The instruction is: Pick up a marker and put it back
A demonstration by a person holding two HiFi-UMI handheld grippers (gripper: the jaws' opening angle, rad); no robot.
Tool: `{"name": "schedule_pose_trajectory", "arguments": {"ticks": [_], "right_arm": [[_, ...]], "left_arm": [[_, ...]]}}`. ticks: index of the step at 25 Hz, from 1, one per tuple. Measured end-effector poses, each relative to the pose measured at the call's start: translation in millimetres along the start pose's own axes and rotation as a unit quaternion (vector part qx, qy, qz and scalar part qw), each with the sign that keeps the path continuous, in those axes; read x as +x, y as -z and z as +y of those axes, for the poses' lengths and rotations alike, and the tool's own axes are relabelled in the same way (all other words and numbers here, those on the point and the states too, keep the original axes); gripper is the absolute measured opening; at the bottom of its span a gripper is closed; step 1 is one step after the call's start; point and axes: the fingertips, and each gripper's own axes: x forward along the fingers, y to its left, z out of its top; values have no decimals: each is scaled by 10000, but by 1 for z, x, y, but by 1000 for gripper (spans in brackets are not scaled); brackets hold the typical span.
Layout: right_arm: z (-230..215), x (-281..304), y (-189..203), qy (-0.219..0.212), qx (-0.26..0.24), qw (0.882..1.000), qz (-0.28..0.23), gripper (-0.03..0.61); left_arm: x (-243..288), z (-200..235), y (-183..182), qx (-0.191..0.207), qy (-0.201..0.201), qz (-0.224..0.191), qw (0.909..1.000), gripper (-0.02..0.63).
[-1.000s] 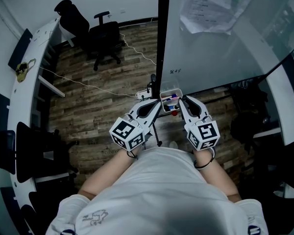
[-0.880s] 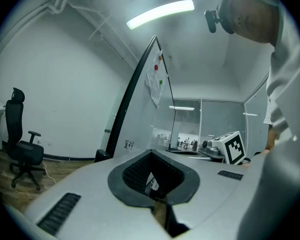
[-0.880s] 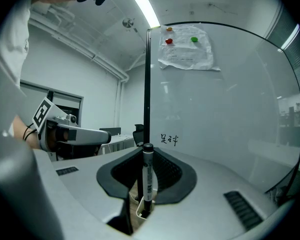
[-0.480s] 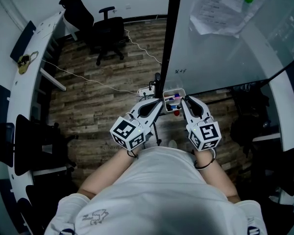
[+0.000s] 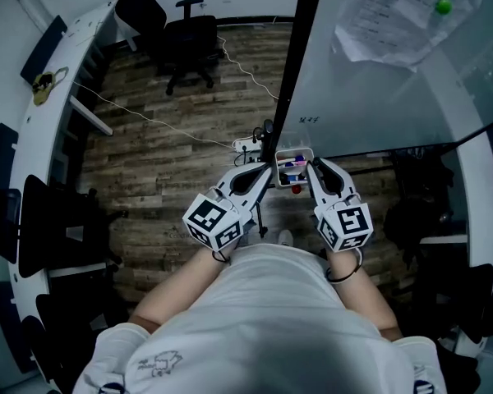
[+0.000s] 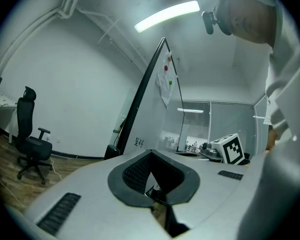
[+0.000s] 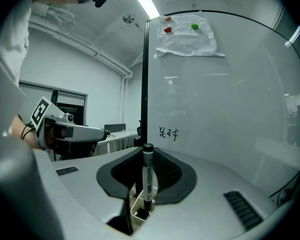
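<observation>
A small white marker tray [image 5: 278, 156] hangs at the whiteboard's lower left corner, with several coloured markers in it. Both grippers point at it from below in the head view. My right gripper [image 5: 311, 169] is shut on a black marker [image 7: 148, 176], which stands upright between the pads. Its lower end sits in the tray [image 7: 138, 210]. My left gripper [image 5: 263, 176] is just left of the tray, beside the board's black post, shut with nothing between its pads [image 6: 140, 176]. In the left gripper view the right gripper's marker cube [image 6: 232, 149] shows off to the right.
The whiteboard [image 5: 378, 80] leans on a black frame post [image 5: 297, 56] and carries papers [image 5: 403, 19] held by red and green magnets. A power strip [image 5: 246, 144] and cable lie on the wood floor. Office chairs [image 5: 189, 43] stand behind. A curved white desk [image 5: 53, 97] runs along the left.
Both grippers stay where they were at the tray. Only the head view's framing has drifted a little, so the board and the floor sit slightly differently in the picture.
</observation>
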Motion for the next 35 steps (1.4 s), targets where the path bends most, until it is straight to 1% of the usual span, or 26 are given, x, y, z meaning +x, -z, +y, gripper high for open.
{"name": "schedule_pose_trajectory", "arguments": {"ticks": [4, 10, 16, 23, 35], "right_arm": [[-4, 5, 11, -103, 59, 9999, 122, 69], [-19, 8, 28, -143, 250, 9993, 234, 69], [-38, 10, 47, -145, 446, 9982, 361, 69], [-46, 16, 66, -214, 612, 9967, 486, 69], [-61, 35, 97, -288, 913, 9929, 705, 69]], "left_arm": [[4, 4, 10, -100, -101, 84, 9999, 6], [13, 6, 25, -150, -213, 285, 9993, 6], [30, 4, 41, -265, -218, 476, 9983, 6], [47, 0, 60, -392, -167, 665, 9969, 6], [62, 10, 91, -658, -325, 961, 9927, 6]]}}
